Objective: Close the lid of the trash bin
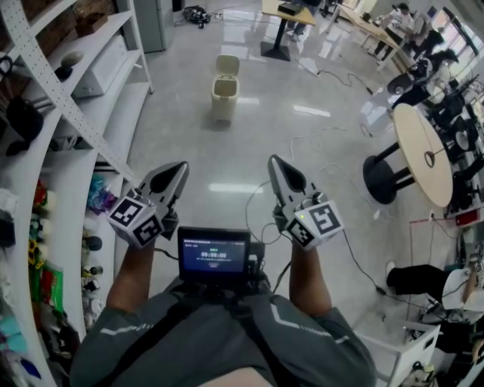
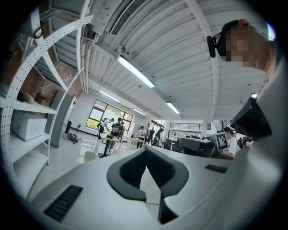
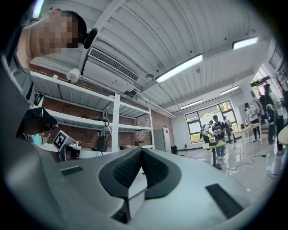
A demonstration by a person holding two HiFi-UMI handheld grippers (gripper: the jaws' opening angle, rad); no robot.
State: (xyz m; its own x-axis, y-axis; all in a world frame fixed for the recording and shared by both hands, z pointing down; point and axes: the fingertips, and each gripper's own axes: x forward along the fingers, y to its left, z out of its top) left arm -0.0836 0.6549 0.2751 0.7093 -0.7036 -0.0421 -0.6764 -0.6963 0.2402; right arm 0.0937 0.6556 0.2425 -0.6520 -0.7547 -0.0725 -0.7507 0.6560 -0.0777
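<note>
A small beige trash bin (image 1: 224,91) stands far ahead on the glossy floor, its lid (image 1: 228,65) tipped up and open. The left gripper view shows the bin (image 2: 90,156) small and distant. My left gripper (image 1: 180,168) and right gripper (image 1: 274,162) are held close to my body, well short of the bin, tips pointing forward. Both are shut with nothing between the jaws. In the gripper views, the left gripper (image 2: 146,150) and right gripper (image 3: 141,150) point up towards the ceiling and far wall.
White shelving (image 1: 83,113) with assorted items runs along the left. A round wooden table (image 1: 423,151) and a black pedestal base (image 1: 386,178) stand at the right. Cables (image 1: 333,140) trail over the floor. A small screen (image 1: 214,253) hangs at my chest. People work at far desks (image 1: 393,23).
</note>
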